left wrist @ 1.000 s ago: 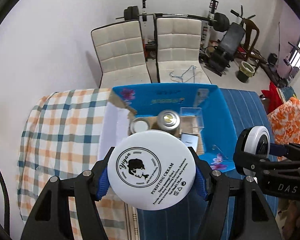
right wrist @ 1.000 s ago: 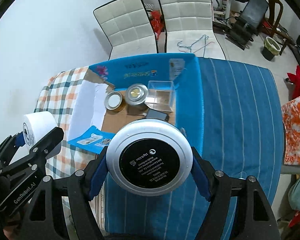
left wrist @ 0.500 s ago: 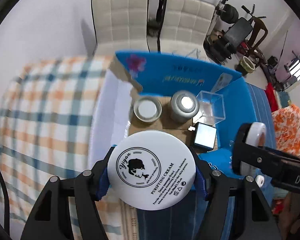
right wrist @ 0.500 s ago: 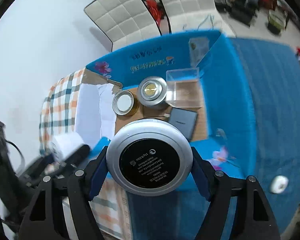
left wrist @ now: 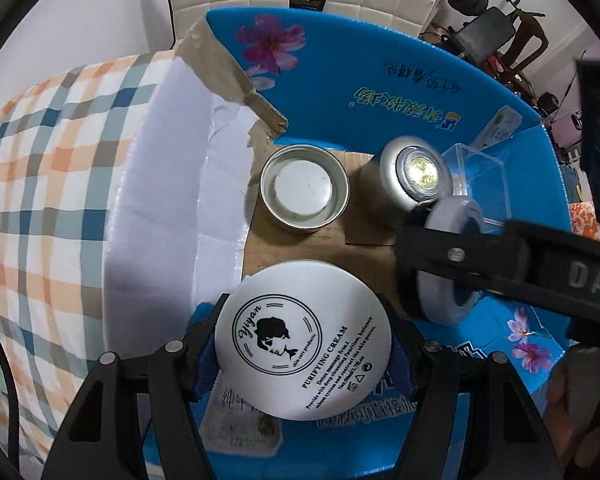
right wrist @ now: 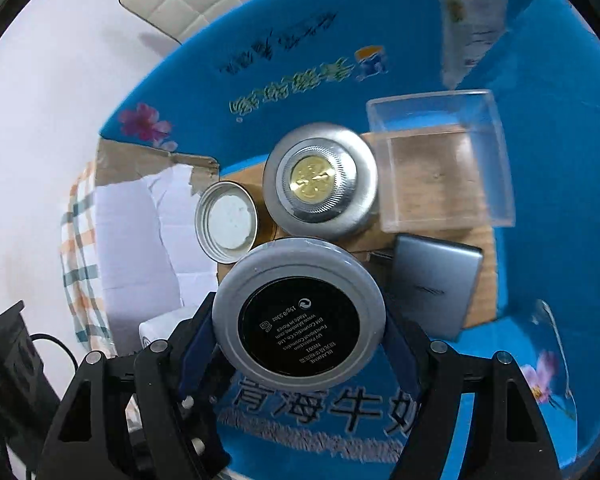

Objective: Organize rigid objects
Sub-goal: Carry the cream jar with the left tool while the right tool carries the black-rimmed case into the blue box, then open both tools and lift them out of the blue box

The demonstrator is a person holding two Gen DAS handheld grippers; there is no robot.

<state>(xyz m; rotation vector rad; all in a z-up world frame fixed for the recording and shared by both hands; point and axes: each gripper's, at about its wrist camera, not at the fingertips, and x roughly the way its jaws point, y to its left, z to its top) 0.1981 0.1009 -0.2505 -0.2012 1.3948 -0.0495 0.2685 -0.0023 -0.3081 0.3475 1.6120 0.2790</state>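
With my left gripper (left wrist: 302, 344) clamping the white round cream jar (left wrist: 302, 336) and my right gripper (right wrist: 299, 334) clamping the silver round compact (right wrist: 299, 312), I risk a knock — both crowd over the blue cardboard box (left wrist: 380, 92) holding the open metal tin (left wrist: 303, 194).

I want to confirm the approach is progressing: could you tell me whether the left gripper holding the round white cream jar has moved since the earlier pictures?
Yes. The left gripper, clamping the white cream jar, has descended toward the blue cardboard box, which now fills its view.

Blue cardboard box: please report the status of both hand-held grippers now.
Left hand-held gripper shut on white round cream jar. Right shut on silver round compact. Both above blue cardboard box; silver tins, clear case crowd floor.
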